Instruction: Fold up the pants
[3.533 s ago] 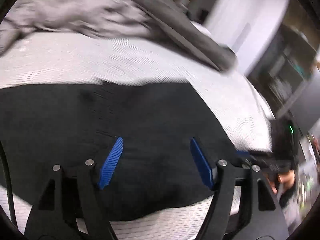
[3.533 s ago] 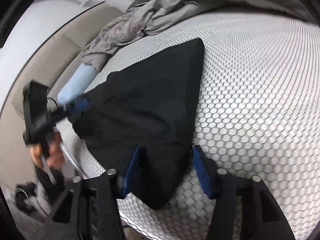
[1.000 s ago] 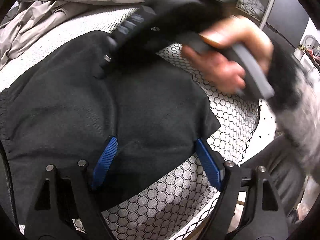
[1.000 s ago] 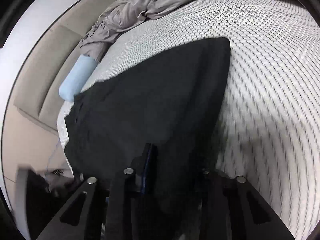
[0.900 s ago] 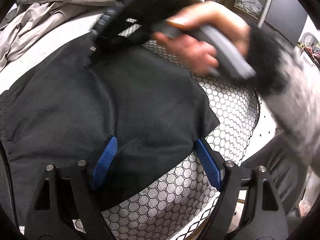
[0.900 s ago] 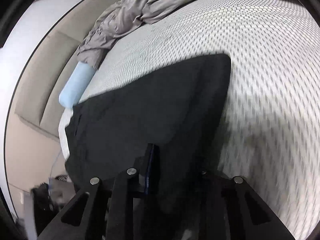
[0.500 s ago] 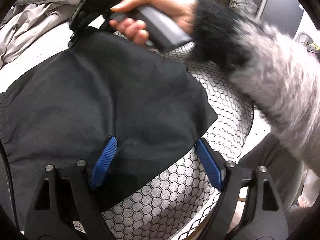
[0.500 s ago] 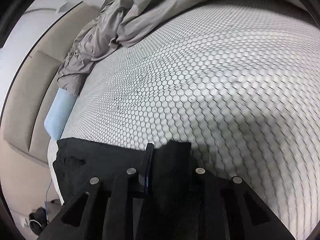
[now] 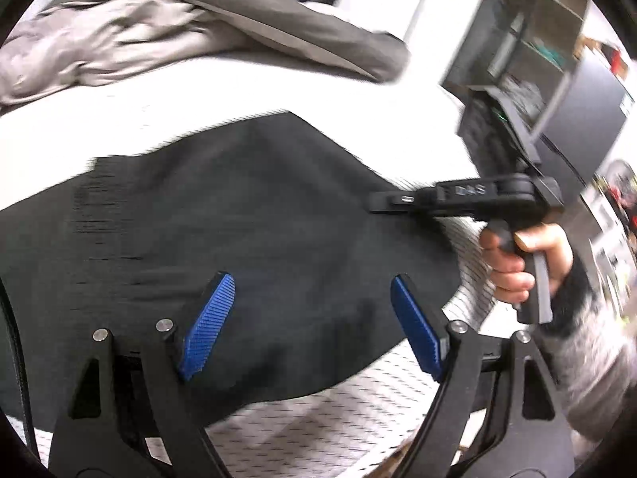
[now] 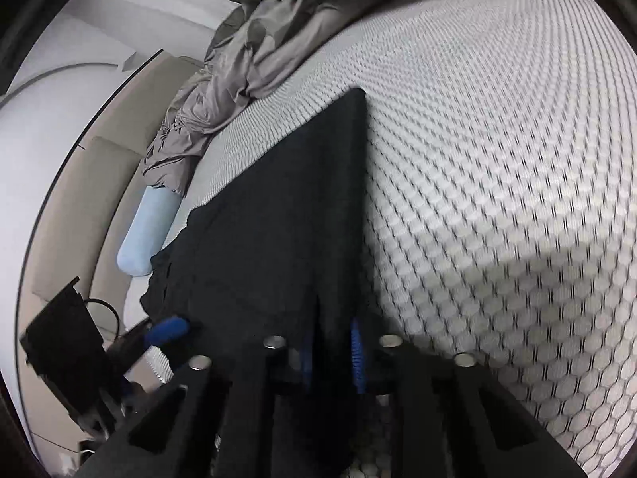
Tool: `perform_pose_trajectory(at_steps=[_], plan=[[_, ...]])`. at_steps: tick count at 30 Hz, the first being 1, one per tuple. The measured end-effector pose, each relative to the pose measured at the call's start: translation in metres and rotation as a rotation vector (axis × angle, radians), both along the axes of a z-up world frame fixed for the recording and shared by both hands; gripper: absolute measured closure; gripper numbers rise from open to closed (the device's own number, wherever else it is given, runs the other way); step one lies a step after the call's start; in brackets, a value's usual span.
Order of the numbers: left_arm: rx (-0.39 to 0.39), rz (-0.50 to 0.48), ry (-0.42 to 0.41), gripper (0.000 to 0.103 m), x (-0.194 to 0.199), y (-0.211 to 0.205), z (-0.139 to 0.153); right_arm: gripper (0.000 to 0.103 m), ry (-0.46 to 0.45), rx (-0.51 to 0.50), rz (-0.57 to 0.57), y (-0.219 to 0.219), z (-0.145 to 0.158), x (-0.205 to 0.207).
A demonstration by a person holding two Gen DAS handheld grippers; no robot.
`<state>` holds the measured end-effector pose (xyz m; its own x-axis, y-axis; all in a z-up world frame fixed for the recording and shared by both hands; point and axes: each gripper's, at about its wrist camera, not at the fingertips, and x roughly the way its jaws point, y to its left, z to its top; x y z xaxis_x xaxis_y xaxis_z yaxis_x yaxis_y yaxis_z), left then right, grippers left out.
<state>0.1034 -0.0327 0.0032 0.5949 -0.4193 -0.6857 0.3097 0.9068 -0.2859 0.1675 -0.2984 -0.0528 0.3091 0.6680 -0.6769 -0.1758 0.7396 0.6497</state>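
**Fold at risk of skewing, snagging or slipping**

Working on a wide honeycomb-patterned mattress cover (image 10: 497,159), filling the right of the right-wrist view. Probably grippy enough to drag at cloth and bunch the lower layer under a pulled corner.

Heaped along the top of both views, a grey duvet (image 9: 119,40). Well apart for now, but liable to be snagged by a fold carried too far up.

Spread flat through the middle of the left-wrist view, the black pants (image 9: 239,207), reaching from the left edge to centre right.

At the left of the right-wrist view, a pale blue bolster (image 10: 147,235) just beside the far end of the pants. Could catch that end.

At bottom centre of the same view, the right gripper (image 10: 330,342), pads together and pinching a thin fold of the black cloth. Likely to lose so small a bite under a hard tug.

At the bottom of the left-wrist view, the left gripper (image 9: 312,290), fingers wide apart above the cloth, holding nothing. With that side unheld, likely a crooked fold.
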Motion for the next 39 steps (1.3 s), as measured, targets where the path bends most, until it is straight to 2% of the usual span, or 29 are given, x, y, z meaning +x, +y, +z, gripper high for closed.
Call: perform_pose_trajectory(at_steps=[1, 3, 6, 8, 9, 12, 14, 16, 18, 20, 21, 24, 27, 28, 30, 31, 33, 35, 36, 39], plan=[[-0.001, 0.024, -0.004, 0.024, 0.004, 0.011, 0.0, 0.092, -0.017, -0.011, -0.005, 0.002, 0.004, 0.005], [0.004, 0.104, -0.005, 0.024, 0.011, 0.038, -0.003, 0.09, -0.079, -0.12, 0.004, 0.013, 0.009, 0.01], [0.013, 0.167, 0.005, 0.024, 0.011, 0.058, -0.007, 0.085, -0.091, -0.177, -0.023, 0.011, 0.009, 0.0], [0.052, 0.18, -0.027, 0.024, 0.009, 0.061, -0.008, 0.085, -0.154, -0.215, -0.04, 0.006, 0.022, -0.015], [0.072, 0.185, -0.056, 0.024, 0.002, 0.062, -0.009, 0.085, -0.216, -0.232, -0.038, 0.005, 0.036, -0.029], [0.133, 0.13, -0.156, 0.024, -0.009, 0.034, -0.001, 0.085, -0.302, -0.201, 0.001, 0.016, 0.059, -0.052], [0.151, 0.043, -0.139, 0.024, -0.002, 0.014, -0.009, 0.085, -0.34, -0.194, 0.043, 0.039, 0.064, -0.057], [0.157, -0.013, -0.068, 0.024, 0.011, 0.002, -0.025, 0.084, -0.338, -0.225, 0.117, 0.066, 0.054, -0.057], [0.17, -0.012, -0.019, 0.025, 0.021, 0.001, -0.04, 0.084, -0.311, -0.266, 0.171, 0.089, 0.037, -0.056], [0.184, -0.032, -0.023, 0.025, 0.021, 0.006, -0.049, 0.084, -0.268, -0.316, 0.235, 0.108, 0.018, -0.055], [0.194, -0.023, -0.024, 0.025, 0.019, 0.01, -0.05, 0.084, -0.302, -0.362, 0.269, 0.112, 0.013, -0.059], [0.134, 0.008, -0.001, 0.028, 0.01, 0.035, -0.051, 0.084, -0.373, -0.479, 0.286, 0.101, 0.019, -0.072], [0.108, 0.011, 0.003, 0.032, 0.001, 0.044, -0.05, 0.082, -0.338, -0.548, 0.182, 0.057, 0.016, -0.071], [0.122, 0.014, 0.0, 0.032, -0.001, 0.042, -0.049, 0.082, -0.312, -0.559, 0.152, 0.041, 0.012, -0.07], [0.155, 0.027, 0.0, 0.032, -0.006, 0.041, -0.045, 0.073, -0.302, -0.551, 0.104, 0.027, 0.013, -0.066], [0.153, 0.037, -0.004, 0.032, -0.008, 0.041, -0.039, 0.073, -0.306, -0.524, 0.082, 0.022, 0.018, -0.066], [0.109, 0.031, -0.051, 0.032, -0.014, 0.04, -0.021, 0.073, -0.351, -0.48, 0.066, 0.027, 0.029, -0.068], [0.095, 0.039, -0.104, 0.032, -0.01, 0.035, -0.008, 0.073, -0.398, -0.456, 0.099, 0.047, 0.038, -0.066], [0.101, 0.054, -0.094, 0.032, -0.001, 0.03, -0.008, 0.073, -0.407, -0.45, 0.121, 0.052, 0.039, -0.07], [0.128, 0.066, 0.01, 0.032, 0.034, 0.017, -0.025, 0.072, -0.4, -0.439, 0.194, 0.089, 0.035, -0.072]])
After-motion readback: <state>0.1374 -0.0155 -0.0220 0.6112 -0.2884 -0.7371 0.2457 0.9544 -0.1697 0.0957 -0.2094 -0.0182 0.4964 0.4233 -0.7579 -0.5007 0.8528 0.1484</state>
